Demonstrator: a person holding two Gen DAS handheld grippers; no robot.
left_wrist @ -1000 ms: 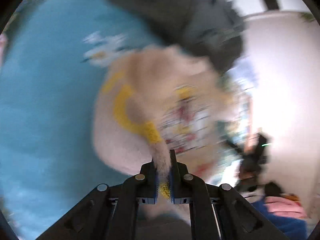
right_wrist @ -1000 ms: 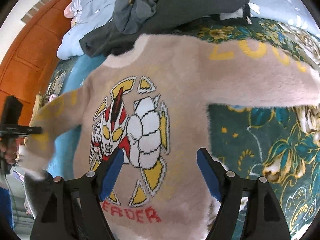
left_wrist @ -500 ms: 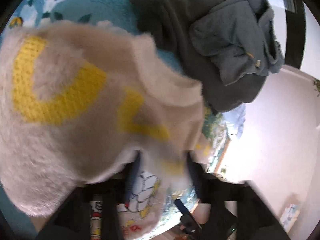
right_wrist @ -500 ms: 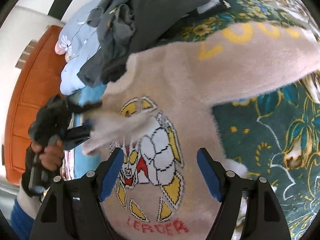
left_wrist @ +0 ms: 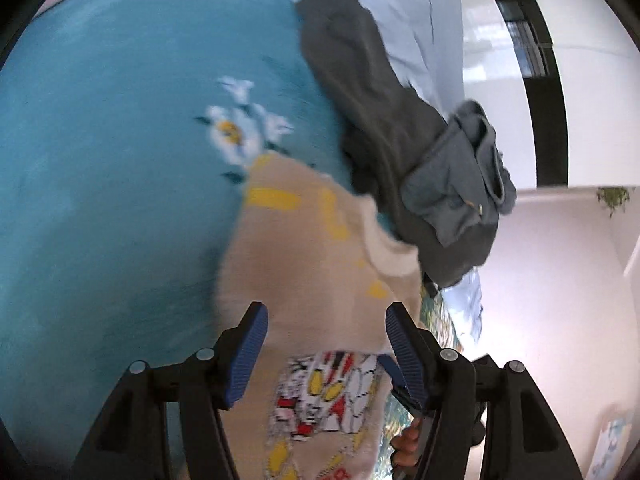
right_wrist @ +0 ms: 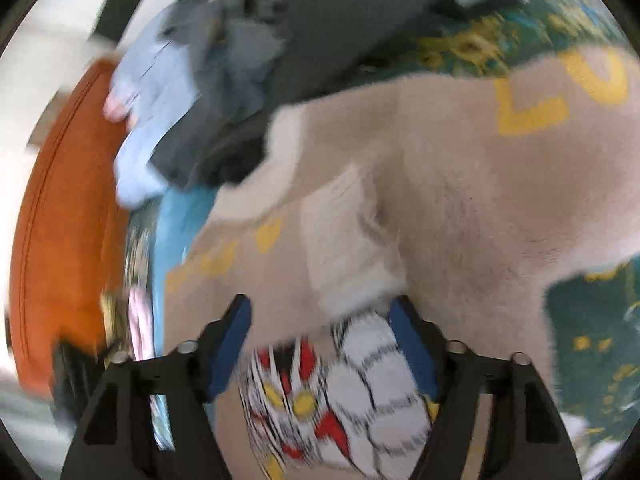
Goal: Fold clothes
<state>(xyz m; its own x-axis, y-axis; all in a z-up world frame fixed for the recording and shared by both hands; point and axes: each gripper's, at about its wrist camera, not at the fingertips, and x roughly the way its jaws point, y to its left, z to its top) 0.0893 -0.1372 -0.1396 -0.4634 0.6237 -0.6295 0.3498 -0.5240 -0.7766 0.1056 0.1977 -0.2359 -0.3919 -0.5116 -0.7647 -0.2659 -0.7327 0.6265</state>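
Left gripper (left_wrist: 324, 344) hangs with its blue pads spread wide, nothing between them, above the fuzzy beige sweater (left_wrist: 304, 264) lying at frame centre on the teal floral blanket (left_wrist: 100, 160). Right gripper (right_wrist: 320, 340) is equally agape over the sweater's cartoon robot graphic (right_wrist: 340, 392). Yellow letters "LO" (right_wrist: 560, 92) read upper right; dark grey clothes (left_wrist: 384, 120) are piled beyond the collar.
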